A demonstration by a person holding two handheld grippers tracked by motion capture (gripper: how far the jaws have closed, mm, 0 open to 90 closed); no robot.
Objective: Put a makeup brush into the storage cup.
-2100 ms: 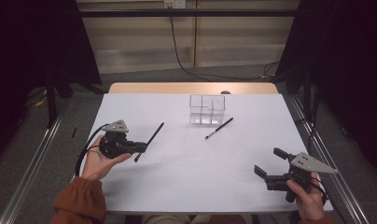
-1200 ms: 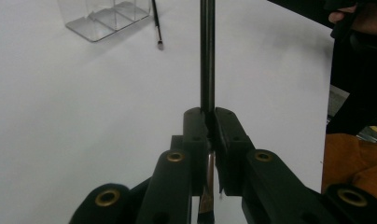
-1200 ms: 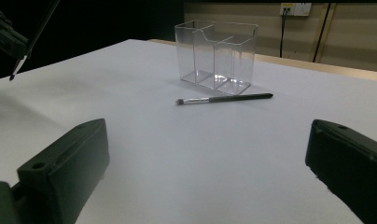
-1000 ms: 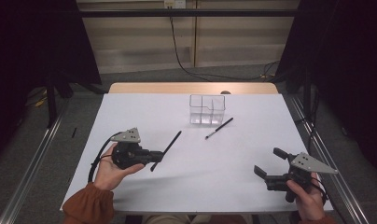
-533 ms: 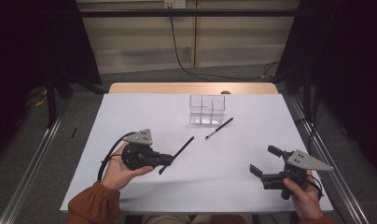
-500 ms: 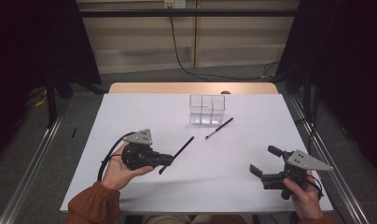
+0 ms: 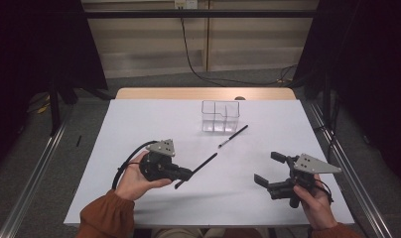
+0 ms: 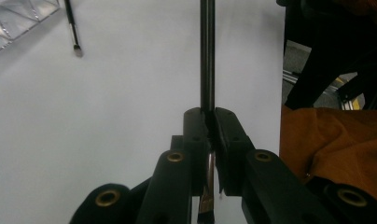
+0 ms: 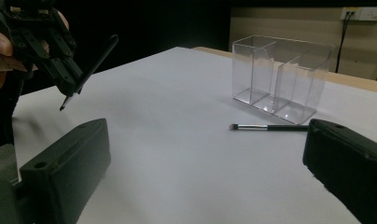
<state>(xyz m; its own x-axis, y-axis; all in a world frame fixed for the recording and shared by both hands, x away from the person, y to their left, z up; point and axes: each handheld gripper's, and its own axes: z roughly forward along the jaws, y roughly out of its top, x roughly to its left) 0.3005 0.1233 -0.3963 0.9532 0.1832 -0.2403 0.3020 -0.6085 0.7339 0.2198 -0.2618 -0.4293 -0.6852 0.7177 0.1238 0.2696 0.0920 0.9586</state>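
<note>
Two hand-held grippers are working over a white bench point(image 7: 139, 124). The left hand-held gripper point(image 7: 186, 174) is sitting left of centre, jaws pressed together and pinching a thin black brush point(image 7: 201, 166) near its bristle end; the long handle is sticking out past the jaws toward the far right. In the left gripper view point(image 8: 209, 126) the handle point(image 8: 206, 51) is running straight up between the jaws, with an orange sleeve point(image 8: 331, 144) at the right. From the right gripper view that brush point(image 9: 91, 70) is hanging clear of the bench, tip angled down. The right hand-held gripper point(image 7: 270, 168) is resting low at the near right, jaws spread wide and gripping nothing; in its own view the two black jaws are framing the scene from either side.

A second brush point(image 7: 233, 136) is lying flat on the bench between the two grippers' reach, just in front of a clear plastic organizer point(image 7: 220, 116) with several compartments, close to it; touching or not, cannot tell. The organizer is standing upright near the far edge, centre.

A bare wooden strip point(image 7: 164, 93) is showing at the bench's far edge. Beyond it, a grey floor, a pale wall with a black cable point(image 7: 188, 54) hanging down, and dark curtains point(image 7: 34, 44) on both sides. Metal rails point(image 7: 34, 183) are running along the floor beside the bench.
</note>
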